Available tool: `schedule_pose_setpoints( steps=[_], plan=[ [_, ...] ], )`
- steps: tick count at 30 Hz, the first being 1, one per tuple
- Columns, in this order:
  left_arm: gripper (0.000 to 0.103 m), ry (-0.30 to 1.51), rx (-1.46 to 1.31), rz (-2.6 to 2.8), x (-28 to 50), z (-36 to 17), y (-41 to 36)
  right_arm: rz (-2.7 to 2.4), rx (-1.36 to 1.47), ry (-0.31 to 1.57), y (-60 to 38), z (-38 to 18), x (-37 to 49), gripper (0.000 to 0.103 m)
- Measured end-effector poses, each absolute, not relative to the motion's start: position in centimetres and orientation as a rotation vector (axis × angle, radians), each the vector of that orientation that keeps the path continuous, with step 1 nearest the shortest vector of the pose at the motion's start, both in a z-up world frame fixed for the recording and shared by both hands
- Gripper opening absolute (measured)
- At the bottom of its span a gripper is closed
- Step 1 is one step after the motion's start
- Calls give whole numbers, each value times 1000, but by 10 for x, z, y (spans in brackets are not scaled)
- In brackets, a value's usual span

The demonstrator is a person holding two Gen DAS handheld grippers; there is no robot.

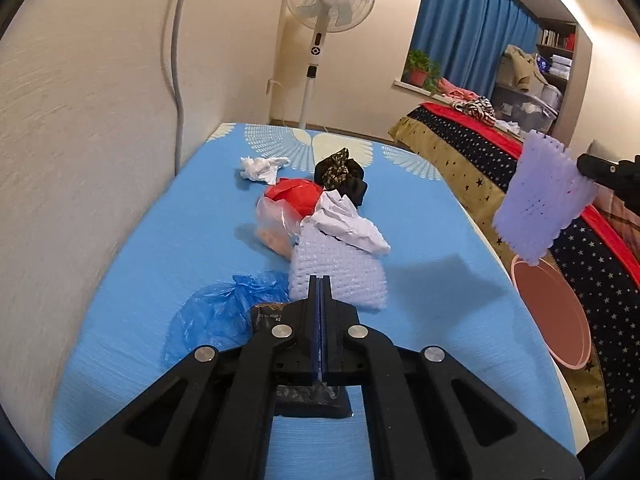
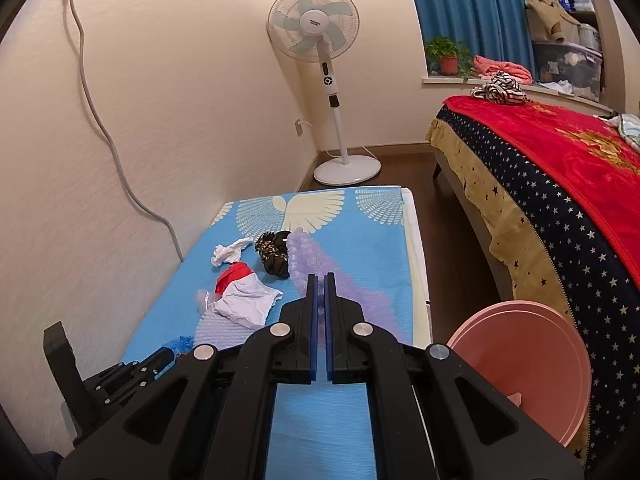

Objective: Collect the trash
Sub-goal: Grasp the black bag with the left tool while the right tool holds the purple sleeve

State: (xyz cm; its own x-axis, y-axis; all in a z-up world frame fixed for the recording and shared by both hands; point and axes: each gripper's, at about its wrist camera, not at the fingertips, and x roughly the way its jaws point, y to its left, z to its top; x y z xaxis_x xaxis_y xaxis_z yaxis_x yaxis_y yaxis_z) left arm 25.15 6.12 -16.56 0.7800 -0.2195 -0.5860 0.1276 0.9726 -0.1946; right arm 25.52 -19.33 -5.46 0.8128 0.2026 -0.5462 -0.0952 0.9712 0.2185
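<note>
Trash lies on the blue mat (image 1: pixel 168 240): white tissue (image 1: pixel 262 169), a black patterned cloth (image 1: pixel 342 174), a red and clear bag (image 1: pixel 286 208), crumpled white paper (image 1: pixel 348 224), a lilac foam sheet (image 1: pixel 340 276), a blue plastic bag (image 1: pixel 224 312) and a dark packet (image 1: pixel 268 314). My left gripper (image 1: pixel 320 280) is shut, low over the foam sheet, holding nothing I can see. My right gripper (image 2: pixel 320 280) is shut on a second lilac foam sheet (image 1: pixel 540 196), hanging above the pink bin (image 1: pixel 556 312). In the right wrist view that sheet (image 2: pixel 344 280) shows blurred past the fingers.
The pink bin (image 2: pixel 532 364) stands on the floor between the mat's right edge and a bed with a starry cover (image 2: pixel 560 208). A wall (image 1: pixel 80 160) runs along the left. A standing fan (image 2: pixel 320 40) is at the far end.
</note>
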Motion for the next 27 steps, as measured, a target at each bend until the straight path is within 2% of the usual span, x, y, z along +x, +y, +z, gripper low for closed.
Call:
schedule_pose_setpoints(
  steps=[1,2,3,5,23,25,27],
  plan=[
    [1,657,-159,-184,251,-167,63,160,185,599,-194,-54,255,3],
    [10,663,-169,-176,251,-169,64,160,185,597,-194,-54,255,3],
    [32,668,-174,-170,251,-171,65,159,185,596,-195,-54,254,3],
    [64,656,-157,-119,247,-175,63,156,186,597,-197,-54,254,3],
    [70,890,-33,-81,279,-218,42,161,191,597,-199,-54,258,3],
    [59,878,-43,-85,279,-216,43,160,190,597,-199,-54,259,3],
    [55,852,-68,-103,276,-212,46,160,190,597,-199,-54,259,3]
  ],
)
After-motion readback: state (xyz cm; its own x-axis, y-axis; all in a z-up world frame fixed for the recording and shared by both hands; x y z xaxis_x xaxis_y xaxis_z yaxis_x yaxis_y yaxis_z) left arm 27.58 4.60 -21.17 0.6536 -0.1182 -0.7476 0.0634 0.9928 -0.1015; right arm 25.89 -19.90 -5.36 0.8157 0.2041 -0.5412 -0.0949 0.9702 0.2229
